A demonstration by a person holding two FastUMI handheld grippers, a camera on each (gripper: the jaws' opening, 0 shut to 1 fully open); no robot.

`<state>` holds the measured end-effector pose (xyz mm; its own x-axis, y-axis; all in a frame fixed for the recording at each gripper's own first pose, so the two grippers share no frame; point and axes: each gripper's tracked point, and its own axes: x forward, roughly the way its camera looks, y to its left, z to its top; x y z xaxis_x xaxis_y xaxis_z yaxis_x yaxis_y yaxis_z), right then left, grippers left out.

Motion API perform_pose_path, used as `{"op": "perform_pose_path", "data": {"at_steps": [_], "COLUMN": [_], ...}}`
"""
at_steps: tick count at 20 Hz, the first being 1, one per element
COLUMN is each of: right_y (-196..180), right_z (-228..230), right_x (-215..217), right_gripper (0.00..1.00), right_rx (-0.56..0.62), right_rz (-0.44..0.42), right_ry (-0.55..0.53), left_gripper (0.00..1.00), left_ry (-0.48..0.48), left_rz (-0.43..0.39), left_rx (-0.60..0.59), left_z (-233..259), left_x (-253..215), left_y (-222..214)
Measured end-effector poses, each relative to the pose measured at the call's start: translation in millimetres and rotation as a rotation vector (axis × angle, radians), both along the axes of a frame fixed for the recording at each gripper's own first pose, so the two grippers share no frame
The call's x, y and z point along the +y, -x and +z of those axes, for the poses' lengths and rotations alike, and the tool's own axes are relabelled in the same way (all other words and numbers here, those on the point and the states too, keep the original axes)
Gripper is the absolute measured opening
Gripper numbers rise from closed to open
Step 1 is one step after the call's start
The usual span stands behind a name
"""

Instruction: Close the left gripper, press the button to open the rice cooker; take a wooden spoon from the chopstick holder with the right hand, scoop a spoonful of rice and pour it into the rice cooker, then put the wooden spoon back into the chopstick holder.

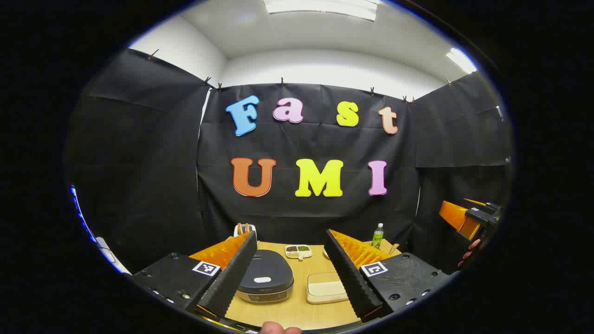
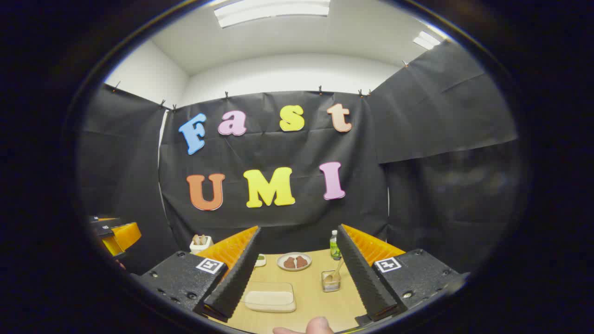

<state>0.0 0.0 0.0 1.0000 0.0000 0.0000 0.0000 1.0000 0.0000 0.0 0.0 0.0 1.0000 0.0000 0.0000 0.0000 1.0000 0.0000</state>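
In the left gripper view, the left gripper hung above the near edge of the bench with its jaws spread wide and nothing between them. The rice cooker sat lid-down toward the bench's left side, framed just inside the left finger. A pale flat box lay beside it, near the bench's middle. The chopstick holder stood at the far left corner, a divided dish and a green bottle along the far edge. The right gripper hovered off to the right, well apart from the bench.

In the right gripper view, the right gripper also stood with jaws parted and empty, facing a plate and a small glass cup with a utensil in it.

The first step looked not yet begun: the cooker was shut and the left fingers apart. To do it well, I judged the left fingers should be brought fully together first, making one firm tip, then lowered squarely onto the button; which mark on the cooker is the button I could not tell.
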Motion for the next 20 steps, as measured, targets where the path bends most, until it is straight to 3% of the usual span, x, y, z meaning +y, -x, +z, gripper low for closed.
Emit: {"op": "perform_pose_path", "data": {"at_steps": [8, 20], "right_y": [1.0, 11.1], "right_z": [-6.1, -6.4], "right_x": [4.3, 8.7], "right_gripper": [1.00, 1.00], "right_rx": [0.011, 0.003], "right_rz": [0.018, 0.022], "right_ry": [-0.016, 0.002], "left_gripper": [0.95, 0.95], "left_ry": [0.007, 0.021], "left_rz": [0.038, 0.016], "left_rx": [0.025, 0.027], "left_z": [-5.7, -4.5], "left_x": [7.4, -2.7], "left_y": [3.7, 19.6]}}
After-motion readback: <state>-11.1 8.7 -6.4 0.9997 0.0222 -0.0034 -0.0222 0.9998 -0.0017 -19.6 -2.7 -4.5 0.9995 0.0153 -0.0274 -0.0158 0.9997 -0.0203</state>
